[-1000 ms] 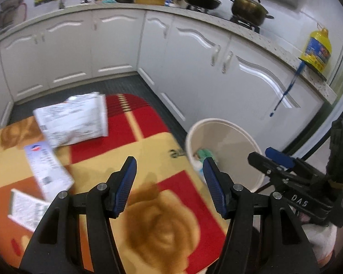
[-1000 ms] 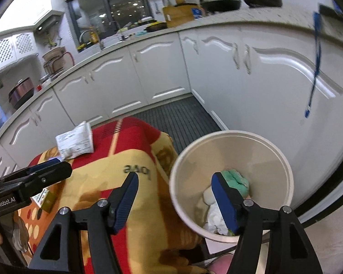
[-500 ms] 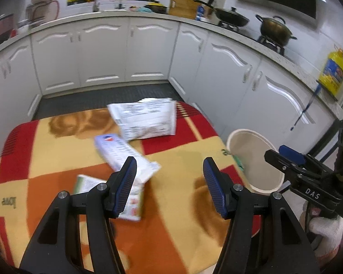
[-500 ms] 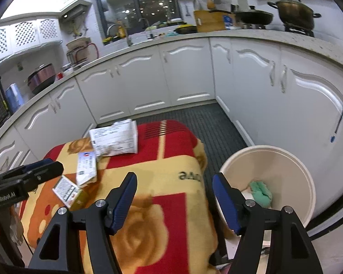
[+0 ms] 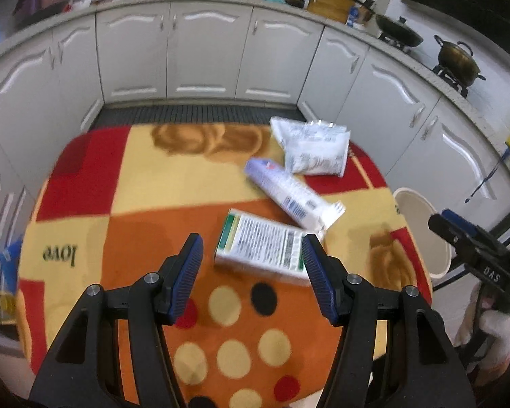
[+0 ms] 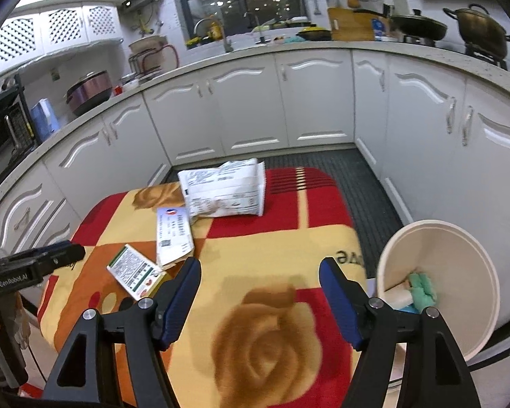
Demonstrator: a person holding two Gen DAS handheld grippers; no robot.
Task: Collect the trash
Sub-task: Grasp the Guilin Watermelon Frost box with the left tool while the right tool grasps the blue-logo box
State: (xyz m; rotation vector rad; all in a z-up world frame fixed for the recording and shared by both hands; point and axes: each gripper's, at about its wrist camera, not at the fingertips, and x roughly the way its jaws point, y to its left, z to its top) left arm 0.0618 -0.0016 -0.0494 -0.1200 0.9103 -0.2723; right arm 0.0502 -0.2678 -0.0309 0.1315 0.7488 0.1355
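Swung away from the bin since a second ago, the left gripper (image 5: 251,272) now faces the table, and the three pieces of litter sit centre frame rather than at the left edge.

Left gripper: spread wide, nothing between its blue pads; lower centre of the left wrist view, hovering just short of the box.
Right gripper (image 6: 260,292): likewise released and empty, lower centre of its own view, over the rose pattern of the blanket (image 6: 272,323).
Green-and-white box (image 5: 261,246): flat on the blanket, immediately ahead of the left fingertips, one corner touching the tube carton.
Tube carton (image 5: 290,193): lying diagonally, centre right.
White plastic bag (image 5: 311,148): crumpled, upper right of centre, near the table's far edge.
Bin (image 6: 448,282): cream, right edge of the right wrist view, beside the table; a green item and white scraps already inside.

Step in hand, by judgement: approach for the next pick. Next move calls for lowering the left gripper so its fingers straddle the box's narrow width, then closing.
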